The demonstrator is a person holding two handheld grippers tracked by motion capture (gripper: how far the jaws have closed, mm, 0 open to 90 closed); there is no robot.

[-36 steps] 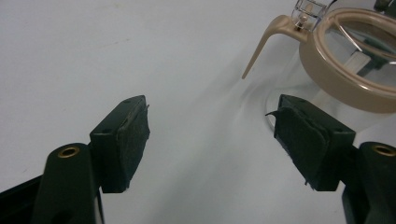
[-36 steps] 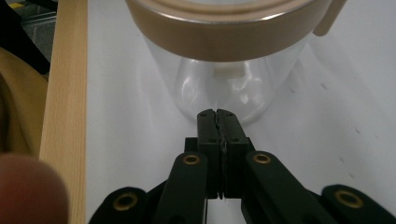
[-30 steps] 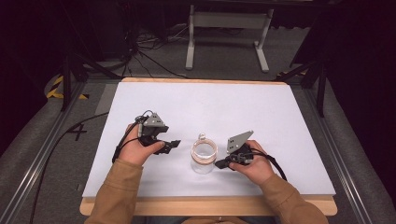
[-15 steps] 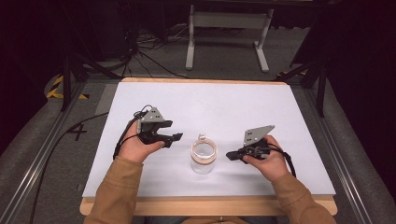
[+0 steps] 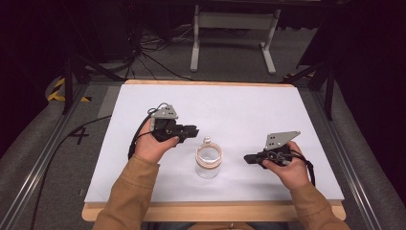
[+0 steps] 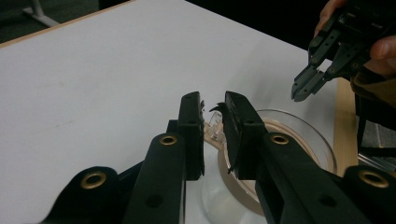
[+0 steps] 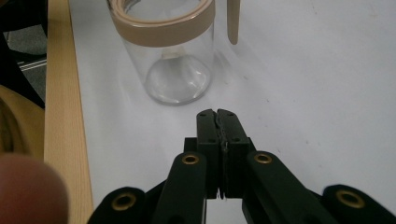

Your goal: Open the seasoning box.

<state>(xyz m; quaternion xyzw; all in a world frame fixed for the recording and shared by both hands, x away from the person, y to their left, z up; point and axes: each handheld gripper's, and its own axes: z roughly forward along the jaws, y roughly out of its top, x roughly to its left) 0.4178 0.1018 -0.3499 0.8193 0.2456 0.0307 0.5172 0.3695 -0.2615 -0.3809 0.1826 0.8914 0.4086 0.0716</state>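
Since half a second ago the right gripper (image 5: 248, 158) has drawn further away from the glass jar (image 5: 208, 163) toward the right side of the table, while the left gripper (image 5: 192, 130) has stayed close above the jar's far-left rim.

On the left, the person's left hand (image 5: 154, 146) holds the left gripper over the white tabletop (image 5: 249, 110), its jaws pointing right toward the jar. In the left gripper view the jaws stand slightly parted, a narrow gap between them, with nothing clamped.

In the middle, the clear glass jar stands upright on the white surface near the table's front edge. A tan band (image 7: 161, 23) rings its mouth, and a small wire clasp (image 5: 207, 140) sits at the far rim.

On the right, the right hand (image 5: 287, 167) holds the right gripper well apart from the jar, its jaws pressed together and empty.
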